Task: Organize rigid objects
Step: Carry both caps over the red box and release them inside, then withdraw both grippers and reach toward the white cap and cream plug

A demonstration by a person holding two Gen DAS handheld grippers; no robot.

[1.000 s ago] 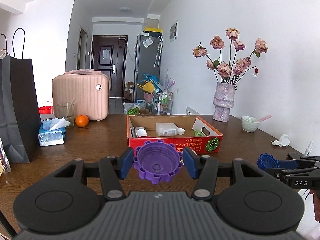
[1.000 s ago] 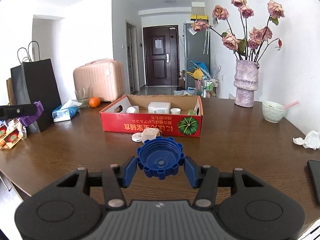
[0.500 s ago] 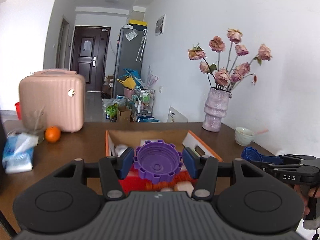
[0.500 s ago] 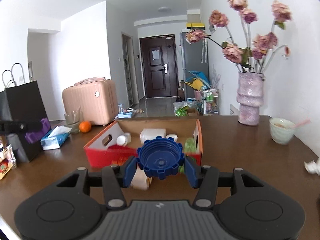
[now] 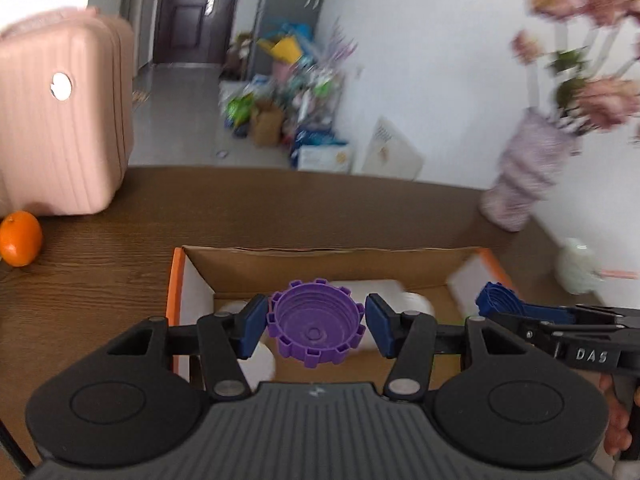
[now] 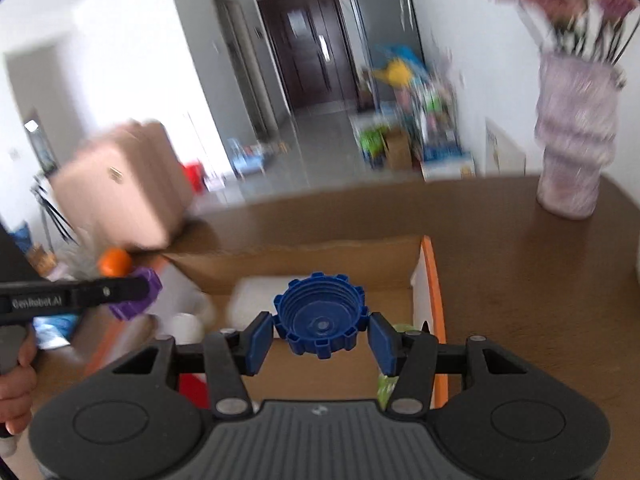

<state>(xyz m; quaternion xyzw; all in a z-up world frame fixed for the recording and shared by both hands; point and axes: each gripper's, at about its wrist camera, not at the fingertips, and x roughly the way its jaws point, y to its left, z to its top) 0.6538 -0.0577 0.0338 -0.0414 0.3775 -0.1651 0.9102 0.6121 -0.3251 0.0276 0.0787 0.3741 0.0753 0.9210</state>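
Purple plastic sits clamped in my left gripper (image 5: 316, 324): a notched purple cap (image 5: 316, 330), open side toward the lens, with both blue pads pressed against its toothed rim. My right gripper (image 6: 322, 330) has its jaws closed the same way on a blue cap (image 6: 321, 320) of the same notched pattern. Both caps hang over the cardboard box (image 5: 320, 258), the orange-edged tray on the brown worktop (image 5: 100, 280), and that is the relation my next move turns on: seen from each wrist, the box floor lies directly beyond and below the cap, so I judge a short descent and a release would land either one inside. The left cap is over the left-centre of the box, with white lids and a pale rectangular container (image 5: 368, 288) just beyond it; the right cap is nearer the right-hand wall (image 6: 434, 312), with something green (image 6: 390, 388) under the right jaw. In the left view the right gripper's tip with its blue cap (image 5: 496, 300) shows by the box's right end, so the two tools are side by side and neither crosses the other. A round cap has no long axis to line up, so tilt matters little. The background is smeared, so I cannot read the small items in the box precisely. Far left stand a pink suitcase (image 5: 60, 120) and an orange (image 5: 20, 238); far right, a vase of flowers (image 6: 576, 136).
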